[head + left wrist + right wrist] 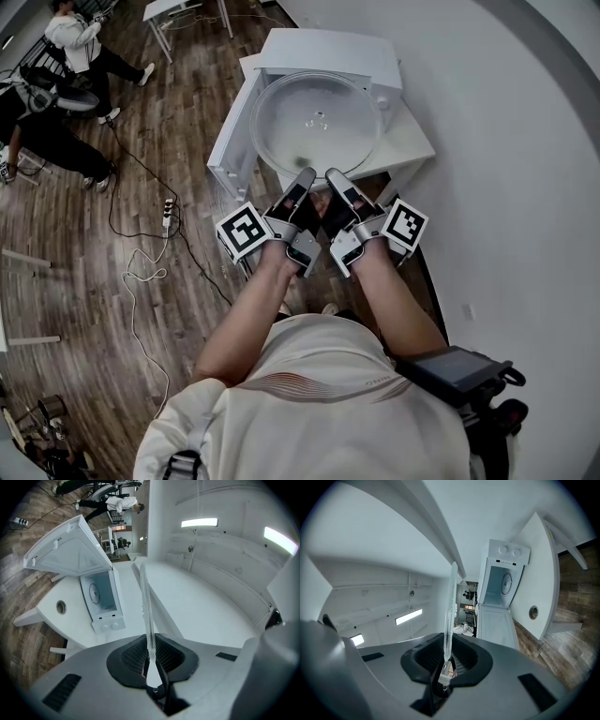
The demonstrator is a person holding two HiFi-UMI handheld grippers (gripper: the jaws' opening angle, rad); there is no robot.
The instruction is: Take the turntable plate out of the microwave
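Glass turntable plate [316, 125]: clear, round, raised rim, small hub mark at centre. It is held about level outside the cavity, in front of the white microwave [328, 52], beside its open door [230, 141]. Fingers of left gripper [304, 176] and right gripper [334, 175], side by side, are clamped on the near rim. Microwave sits on white counter [412, 145], with the wall close at right. Cable [141, 272] and power strip [168, 211] lie on wood floor [75, 281].
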